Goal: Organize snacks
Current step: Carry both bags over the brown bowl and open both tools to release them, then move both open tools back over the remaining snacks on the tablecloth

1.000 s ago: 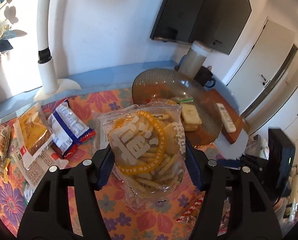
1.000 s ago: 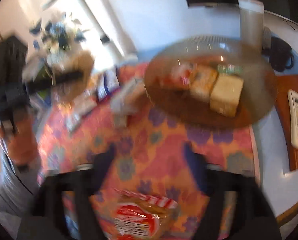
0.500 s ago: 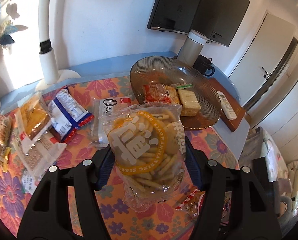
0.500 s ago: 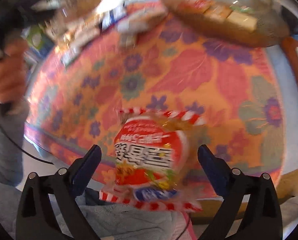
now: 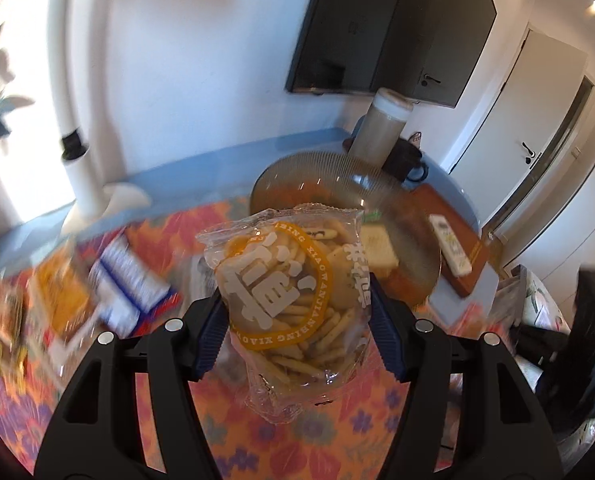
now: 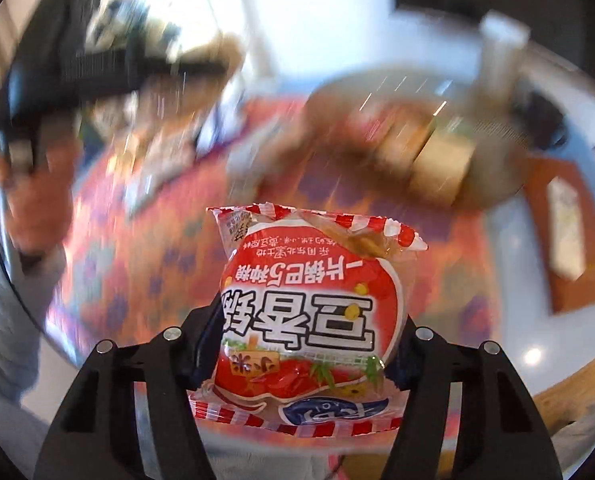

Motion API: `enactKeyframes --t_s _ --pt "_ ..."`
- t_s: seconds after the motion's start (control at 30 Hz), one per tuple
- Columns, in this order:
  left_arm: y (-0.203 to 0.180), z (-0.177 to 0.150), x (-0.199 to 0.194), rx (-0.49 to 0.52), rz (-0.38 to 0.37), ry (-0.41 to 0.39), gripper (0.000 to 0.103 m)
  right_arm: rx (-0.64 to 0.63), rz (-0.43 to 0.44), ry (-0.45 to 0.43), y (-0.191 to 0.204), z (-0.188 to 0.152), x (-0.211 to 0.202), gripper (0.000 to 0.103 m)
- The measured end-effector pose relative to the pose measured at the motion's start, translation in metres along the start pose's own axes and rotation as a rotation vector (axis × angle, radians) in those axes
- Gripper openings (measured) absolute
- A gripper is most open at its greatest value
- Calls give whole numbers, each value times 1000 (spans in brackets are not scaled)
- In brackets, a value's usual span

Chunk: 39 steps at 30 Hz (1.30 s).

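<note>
My left gripper (image 5: 293, 320) is shut on a clear bag of yellow crackers (image 5: 285, 292), held upright above the flowered tablecloth (image 5: 321, 440). Behind the bag stands the ribbed brown glass plate (image 5: 309, 168) with a few snacks in it. In the right wrist view my right gripper (image 6: 309, 320) has a red-and-white snack packet (image 6: 309, 292) between its jaws. The jaws are closing and both pads press on the packet, which hangs above the cloth. The plate (image 6: 497, 92) lies blurred at the far right of that view.
Several snack packets (image 5: 133, 280) lie on the cloth at the left. A white lamp post (image 5: 81, 160) stands at the back left. A remote (image 5: 449, 248) on a wooden board, a tall canister (image 5: 385, 128) and a black mug (image 5: 409, 160) stand beside the plate. A person's hand (image 6: 37, 208) shows at the left.
The right jaws spread wide around the red packet, then closed on it, and the packet rose off the cloth. The left gripper shifted with its cracker bag still held.
</note>
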State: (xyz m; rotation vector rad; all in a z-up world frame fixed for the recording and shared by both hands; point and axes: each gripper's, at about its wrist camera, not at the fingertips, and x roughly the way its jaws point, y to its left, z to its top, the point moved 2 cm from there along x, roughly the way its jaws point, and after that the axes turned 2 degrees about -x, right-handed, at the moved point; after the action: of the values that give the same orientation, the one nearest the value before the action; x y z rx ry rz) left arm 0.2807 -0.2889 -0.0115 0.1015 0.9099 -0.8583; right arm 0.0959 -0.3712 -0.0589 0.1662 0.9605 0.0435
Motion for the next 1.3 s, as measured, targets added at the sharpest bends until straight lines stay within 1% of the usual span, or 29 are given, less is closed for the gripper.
enactKeyframes --t_s 0.1,0.17,0.23,0.37,0.4,0.43,0.47,0.53,0.6,0.7,0.8,0.87,0.93,1.13,1.17,1.3 --pt "-10 20 21 20 -12 4 64 84 -37 -89 -38 41 -10 63" --pt "-17 35 39 29 -26 10 64 143 -59 -136 -66 73 -6 63" --pt "-22 49 57 37 -33 11 64 190 -79 -155 -88 100 4 63" --pt "-27 69 88 40 -41 20 64 283 -81 -150 -124 142 33 63" --pt "-26 74 97 36 -32 17 66 297 -84 -147 -131 154 42 63" --pt "-24 78 102 29 -29 12 73 305 -93 -144 -137 163 49 65" --pt "-21 81 107 16 -35 14 76 309 -91 -137 -142 171 56 68" --pt "-15 85 111 -11 -52 13 77 325 -70 -111 -151 182 69 73" --pt "-11 84 108 -23 -54 8 77 348 -60 -107 -157 183 73 73" --pt "-1 77 91 -30 -55 -10 77 351 -40 -138 -158 174 59 73" --pt "12 66 63 -58 -57 -26 77 341 -30 -154 -153 165 44 73" --pt "17 59 44 -62 -37 -43 77 322 -19 -154 -143 160 36 73" --pt "27 48 16 -67 -18 -68 77 293 -6 -151 -129 153 28 73" --pt "60 7 -83 -102 46 -169 78 158 47 -136 -58 136 11 75" --pt "69 -2 -101 -109 68 -189 78 128 60 -134 -41 133 9 75" --pt "101 -32 -159 -137 163 -254 81 50 104 -116 6 125 7 77"
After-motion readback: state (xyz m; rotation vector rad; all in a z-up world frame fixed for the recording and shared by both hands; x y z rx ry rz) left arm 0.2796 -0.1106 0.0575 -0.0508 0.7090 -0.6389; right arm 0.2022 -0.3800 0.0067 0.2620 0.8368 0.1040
